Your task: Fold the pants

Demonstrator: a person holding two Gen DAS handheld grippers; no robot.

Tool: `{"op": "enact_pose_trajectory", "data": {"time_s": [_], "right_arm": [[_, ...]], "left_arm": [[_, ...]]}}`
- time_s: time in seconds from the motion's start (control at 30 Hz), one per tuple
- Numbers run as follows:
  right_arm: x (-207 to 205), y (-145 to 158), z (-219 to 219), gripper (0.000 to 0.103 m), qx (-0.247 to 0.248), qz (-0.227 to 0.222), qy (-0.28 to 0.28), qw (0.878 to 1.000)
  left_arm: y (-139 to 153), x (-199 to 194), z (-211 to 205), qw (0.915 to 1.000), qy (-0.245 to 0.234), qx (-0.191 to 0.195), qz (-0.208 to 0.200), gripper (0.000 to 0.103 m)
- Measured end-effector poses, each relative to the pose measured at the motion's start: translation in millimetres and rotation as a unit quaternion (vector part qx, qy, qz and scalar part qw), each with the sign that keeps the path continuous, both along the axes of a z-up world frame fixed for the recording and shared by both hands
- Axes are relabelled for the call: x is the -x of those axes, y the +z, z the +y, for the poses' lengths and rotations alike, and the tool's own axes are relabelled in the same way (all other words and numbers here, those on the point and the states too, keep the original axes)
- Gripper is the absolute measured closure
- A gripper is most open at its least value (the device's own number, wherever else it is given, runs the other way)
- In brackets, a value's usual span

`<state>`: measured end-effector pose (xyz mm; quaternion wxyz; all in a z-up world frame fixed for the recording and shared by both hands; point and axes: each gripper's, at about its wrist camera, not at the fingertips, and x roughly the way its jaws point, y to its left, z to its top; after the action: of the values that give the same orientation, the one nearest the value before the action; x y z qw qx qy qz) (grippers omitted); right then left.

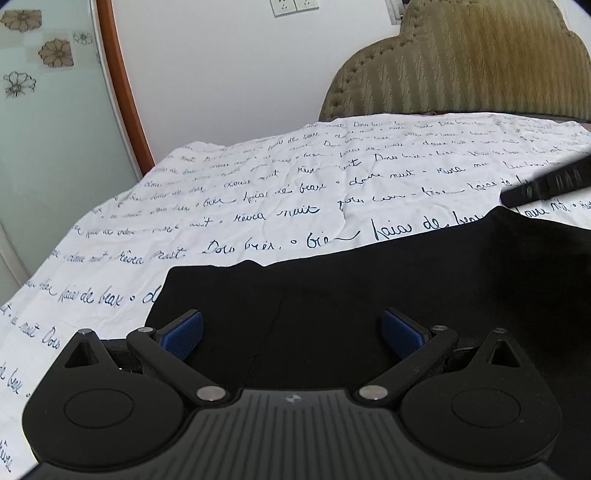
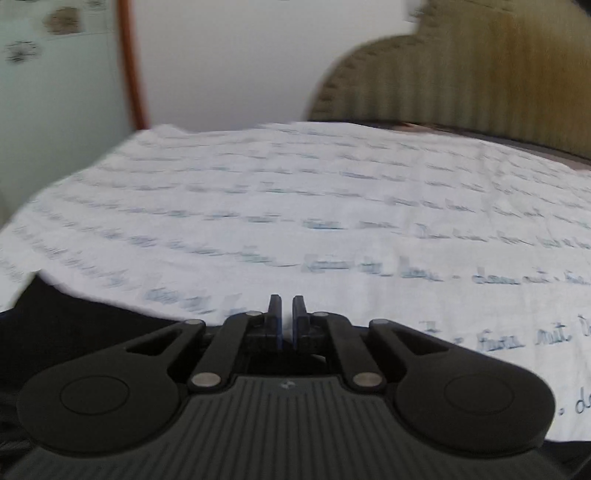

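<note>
Black pants lie flat on a white bed sheet printed with blue handwriting. My left gripper hovers low over the pants near their far edge. It is open, its blue pads wide apart with only cloth below them. In the blurred right wrist view my right gripper is shut, with just a thin slit between the pads and nothing visible in it. It points over the sheet, and the pants show dark at the lower left. A black bar enters the left wrist view from the right, apparently part of the right gripper.
An olive padded headboard rises behind the bed at the right. A white wall with sockets stands at the back. A glass door with flower prints and a brown frame borders the bed's left side.
</note>
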<state>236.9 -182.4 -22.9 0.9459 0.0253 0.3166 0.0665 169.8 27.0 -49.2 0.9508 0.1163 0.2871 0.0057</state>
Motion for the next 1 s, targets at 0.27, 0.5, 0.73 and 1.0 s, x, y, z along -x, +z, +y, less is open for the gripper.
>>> {"op": "enact_pose_trajectory", "data": {"time_s": [0.27,0.5,0.73,1.0], "right_arm": [[13,-13,33,0.083,0.078,0.017,-0.008,0.997],[38,7,119,0.079,0.068,-0.029,0.135,0.988],[67,10,244,0.068,0.121,-0.080,0.249,0.958],[149,-4,304,0.052,0.245,-0.156,0.343,0.894]], "left_arm": [[16,29,31,0.9987,-0.020,0.040,0.025,0.000],[29,69,110,0.9935,0.087,0.073,0.010,0.000],[39,80,184,0.9793,0.189,0.071,0.011,0.000],[36,82,215,0.9686,0.216,0.122,0.016,0.000]]}}
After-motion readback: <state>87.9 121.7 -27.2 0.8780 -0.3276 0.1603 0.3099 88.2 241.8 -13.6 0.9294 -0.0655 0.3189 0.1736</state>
